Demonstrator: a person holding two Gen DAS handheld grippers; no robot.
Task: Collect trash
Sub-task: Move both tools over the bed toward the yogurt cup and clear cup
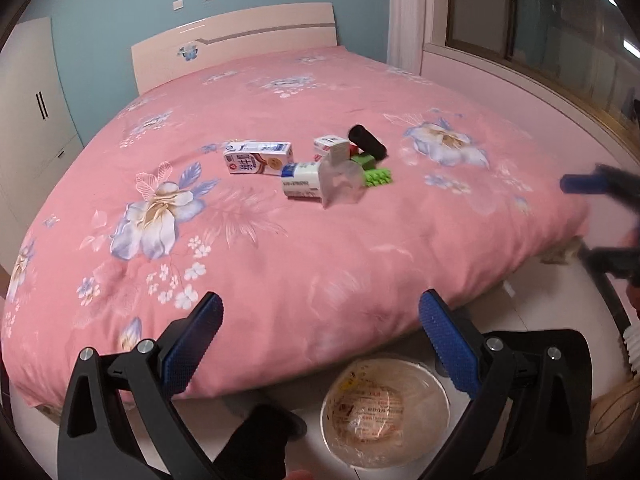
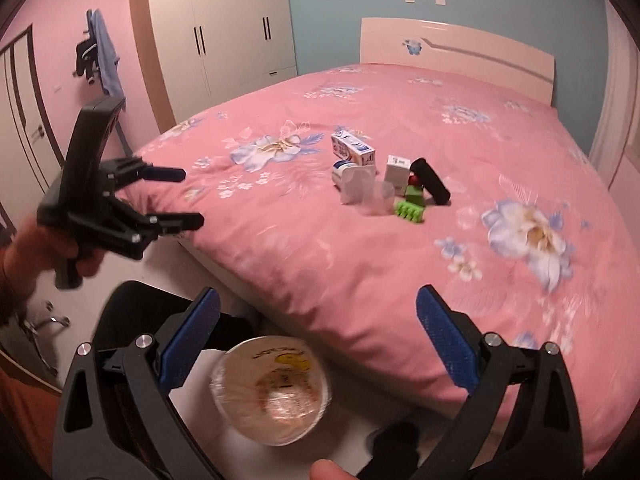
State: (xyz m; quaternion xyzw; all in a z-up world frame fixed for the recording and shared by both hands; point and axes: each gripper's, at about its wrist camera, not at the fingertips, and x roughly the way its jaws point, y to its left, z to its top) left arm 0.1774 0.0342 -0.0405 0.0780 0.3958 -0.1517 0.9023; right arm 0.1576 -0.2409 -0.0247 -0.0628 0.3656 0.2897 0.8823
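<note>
A heap of trash lies mid-bed: a milk carton (image 1: 258,158) (image 2: 353,149), a white tub (image 1: 301,180), a clear plastic cup (image 1: 340,182) (image 2: 378,198), a small white box (image 1: 330,146) (image 2: 397,170), a green toothed piece (image 1: 376,172) (image 2: 410,208) and a black roll (image 1: 367,142) (image 2: 430,180). A plastic-lined paper bowl (image 1: 386,410) (image 2: 272,392) stands on the floor at the bed's foot. My left gripper (image 1: 320,344) (image 2: 192,196) is open and empty above the bed's edge. My right gripper (image 2: 318,340) (image 1: 576,220) is open and empty above the bowl.
The pink floral bedspread (image 1: 280,260) covers the bed up to a white headboard (image 1: 236,36). A white wardrobe (image 2: 224,24) stands left of the bed and a window ledge (image 1: 520,76) runs along its right. A black chair (image 2: 132,312) is beside the bowl.
</note>
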